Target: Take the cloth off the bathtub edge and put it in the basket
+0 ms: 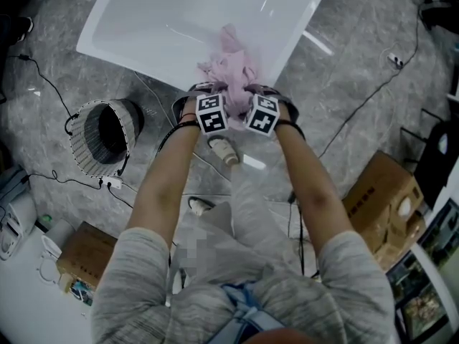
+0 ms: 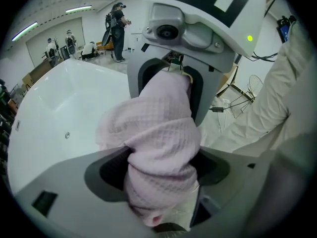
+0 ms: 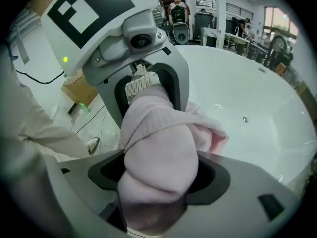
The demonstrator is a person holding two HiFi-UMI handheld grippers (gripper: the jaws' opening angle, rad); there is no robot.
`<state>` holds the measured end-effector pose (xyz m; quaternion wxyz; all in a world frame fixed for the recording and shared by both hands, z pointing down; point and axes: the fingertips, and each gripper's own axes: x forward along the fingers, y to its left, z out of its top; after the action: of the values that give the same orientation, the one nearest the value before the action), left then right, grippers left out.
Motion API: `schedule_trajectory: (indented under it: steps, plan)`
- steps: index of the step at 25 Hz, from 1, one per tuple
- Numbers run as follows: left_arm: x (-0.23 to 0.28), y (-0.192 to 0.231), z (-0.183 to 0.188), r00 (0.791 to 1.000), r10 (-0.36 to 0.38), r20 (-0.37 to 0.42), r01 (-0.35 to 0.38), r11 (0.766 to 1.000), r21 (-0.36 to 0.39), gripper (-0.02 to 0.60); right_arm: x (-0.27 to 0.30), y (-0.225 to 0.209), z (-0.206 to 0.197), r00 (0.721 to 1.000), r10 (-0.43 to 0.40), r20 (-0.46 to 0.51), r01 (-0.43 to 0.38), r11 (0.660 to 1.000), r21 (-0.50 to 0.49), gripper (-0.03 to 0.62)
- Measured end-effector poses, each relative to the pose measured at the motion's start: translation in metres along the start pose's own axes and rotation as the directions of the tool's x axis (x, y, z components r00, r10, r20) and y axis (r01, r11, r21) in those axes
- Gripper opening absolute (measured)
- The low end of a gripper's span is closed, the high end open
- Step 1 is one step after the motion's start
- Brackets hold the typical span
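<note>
A pale pink cloth (image 1: pixel 228 67) lies bunched on the near edge of the white bathtub (image 1: pixel 165 27). My two grippers meet on it side by side, the left gripper (image 1: pixel 209 93) and the right gripper (image 1: pixel 257 93), each with its marker cube toward me. In the left gripper view the cloth (image 2: pixel 159 125) fills the gap of the left gripper (image 2: pixel 161 150), squeezed between both jaws. The right gripper view shows the cloth (image 3: pixel 159 133) pinched the same way in the right gripper (image 3: pixel 158 155). A round wire basket (image 1: pixel 107 136) stands on the floor to the left, well apart.
Grey marble-like floor surrounds the tub. Cardboard boxes sit at the right (image 1: pixel 384 199) and lower left (image 1: pixel 86 253). Cables (image 1: pixel 50 92) trail across the floor near the basket. My feet (image 1: pixel 224 149) stand just below the tub edge. People (image 2: pixel 118 29) stand far behind the tub.
</note>
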<state>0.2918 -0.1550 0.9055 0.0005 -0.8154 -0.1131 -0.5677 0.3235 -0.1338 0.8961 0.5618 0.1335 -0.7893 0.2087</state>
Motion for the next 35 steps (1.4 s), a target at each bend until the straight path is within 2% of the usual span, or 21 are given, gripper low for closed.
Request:
schedule_trajectory:
  steps: [6,10,11,12,13,14,18,22,24,27,35]
  plan:
    - [-0.008,-0.006,0.009,1.000,0.020,0.009,-0.020,0.999,0.047,0.310,-0.011,0.006,0.001,1.000,-0.010,0.001,0.010,1.000,-0.030,0.290]
    - [-0.015,-0.010,0.013,1.000,0.006,0.000,-0.006,0.998,0.068,0.260,-0.018,0.008,0.006,1.000,-0.018,0.000,0.018,1.000,-0.010,0.229]
    - [-0.019,-0.011,0.015,1.000,0.000,0.011,-0.001,0.998,0.059,0.235,-0.021,0.007,0.007,1.000,-0.027,0.009,0.027,1.000,0.007,0.169]
    - [-0.022,-0.012,0.019,1.000,-0.002,0.028,0.001,0.999,0.039,0.181,-0.024,0.006,0.007,0.999,-0.036,0.019,0.035,0.999,0.030,0.124]
    - [-0.026,-0.013,0.022,0.999,-0.001,0.043,0.000,1.000,0.011,0.131,-0.027,0.006,0.007,0.999,-0.042,0.027,0.041,0.998,0.055,0.110]
    - [-0.028,-0.015,0.024,0.998,0.004,0.055,-0.003,1.000,-0.019,0.112,-0.029,0.007,0.006,0.998,-0.047,0.033,0.045,0.996,0.076,0.106]
    - [-0.037,-0.019,0.023,0.995,0.041,0.093,-0.028,0.990,-0.135,0.089,-0.036,0.012,0.012,0.997,-0.066,0.050,0.060,0.991,0.121,0.095]
    - [-0.050,-0.024,0.025,0.985,0.067,0.157,-0.024,0.965,-0.262,0.081,-0.047,0.017,0.020,0.992,-0.085,0.092,0.066,0.979,0.194,0.089]
    - [-0.060,-0.024,0.026,0.980,0.092,0.179,-0.034,0.952,-0.303,0.078,-0.056,0.017,0.023,0.989,-0.099,0.111,0.070,0.969,0.235,0.089]
    - [-0.077,-0.024,0.028,0.975,0.128,0.184,-0.063,0.944,-0.324,0.078,-0.072,0.019,0.032,0.985,-0.113,0.129,0.078,0.964,0.253,0.087]
    - [-0.129,-0.022,0.029,0.966,0.174,0.192,-0.097,0.931,-0.353,0.077,-0.114,0.024,0.066,0.981,-0.142,0.131,0.114,0.973,0.200,0.087]
